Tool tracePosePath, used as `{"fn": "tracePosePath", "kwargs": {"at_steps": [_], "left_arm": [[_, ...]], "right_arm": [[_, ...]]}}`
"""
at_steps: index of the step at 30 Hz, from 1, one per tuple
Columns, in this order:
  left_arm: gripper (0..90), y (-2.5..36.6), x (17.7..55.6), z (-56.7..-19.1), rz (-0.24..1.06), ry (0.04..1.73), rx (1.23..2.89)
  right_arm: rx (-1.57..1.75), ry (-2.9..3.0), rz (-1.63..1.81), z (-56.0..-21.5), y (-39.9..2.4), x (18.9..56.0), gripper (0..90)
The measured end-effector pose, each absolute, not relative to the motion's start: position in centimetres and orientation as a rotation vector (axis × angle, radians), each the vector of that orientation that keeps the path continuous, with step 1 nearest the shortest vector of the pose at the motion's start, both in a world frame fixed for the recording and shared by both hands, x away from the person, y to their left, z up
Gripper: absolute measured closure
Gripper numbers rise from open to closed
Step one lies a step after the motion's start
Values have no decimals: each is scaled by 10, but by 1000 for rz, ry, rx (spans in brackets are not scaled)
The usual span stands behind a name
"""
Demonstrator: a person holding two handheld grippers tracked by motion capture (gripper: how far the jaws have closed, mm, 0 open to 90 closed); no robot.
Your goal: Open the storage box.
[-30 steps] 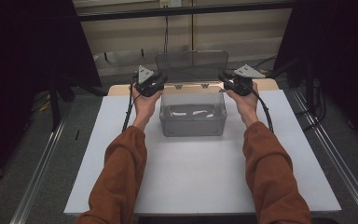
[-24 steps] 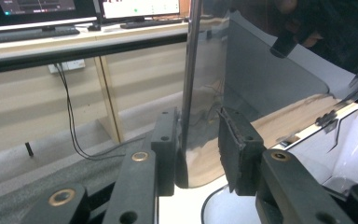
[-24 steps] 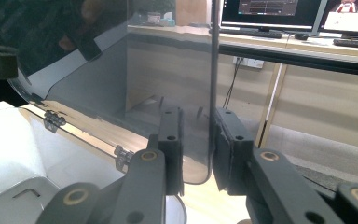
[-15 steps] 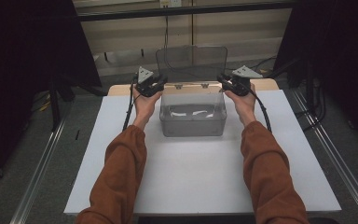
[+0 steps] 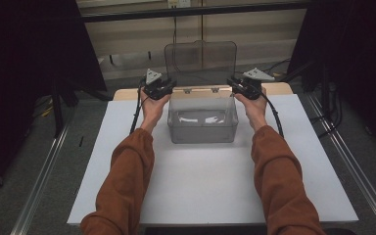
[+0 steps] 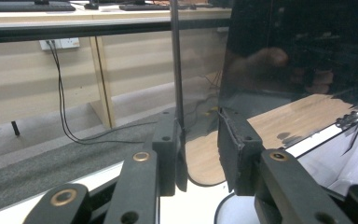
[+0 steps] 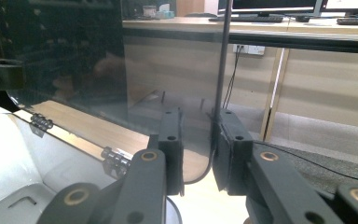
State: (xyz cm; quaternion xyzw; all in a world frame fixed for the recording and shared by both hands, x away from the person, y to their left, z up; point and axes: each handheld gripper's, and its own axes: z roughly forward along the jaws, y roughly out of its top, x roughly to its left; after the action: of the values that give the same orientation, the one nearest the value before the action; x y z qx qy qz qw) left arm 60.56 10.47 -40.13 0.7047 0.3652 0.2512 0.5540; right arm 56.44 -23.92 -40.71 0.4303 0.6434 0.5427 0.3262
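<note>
The clear plastic box (image 5: pixel 203 121) sits at the far middle of the white table (image 5: pixel 210 186), its hinged lid (image 5: pixel 200 62) standing upright. The left gripper (image 5: pixel 169 88) straddles the lid's left edge, jaws apart. The right gripper (image 5: pixel 232 84) straddles the right edge, jaws apart too.

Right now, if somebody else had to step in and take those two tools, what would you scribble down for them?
Left tool: open, its jaws either side of the lid's left edge; whether they touch it is unclear.
Right tool: open, jaws astride the lid's right edge.
Box: clear, mid-table on the white sheet, a few white bits inside.
Done: lid stands upright, hinged at the back.
Left: probably to swing the lid down or let go; steady it first.
</note>
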Motion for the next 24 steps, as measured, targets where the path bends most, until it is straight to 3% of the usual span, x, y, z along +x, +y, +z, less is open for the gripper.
{"fn": "tracePosePath", "kwargs": {"at_steps": [24], "left_arm": [[674,103,609,-405,538,896,1684]], "right_arm": [[1180,1691,1440,-413,-241,569,738]]}}
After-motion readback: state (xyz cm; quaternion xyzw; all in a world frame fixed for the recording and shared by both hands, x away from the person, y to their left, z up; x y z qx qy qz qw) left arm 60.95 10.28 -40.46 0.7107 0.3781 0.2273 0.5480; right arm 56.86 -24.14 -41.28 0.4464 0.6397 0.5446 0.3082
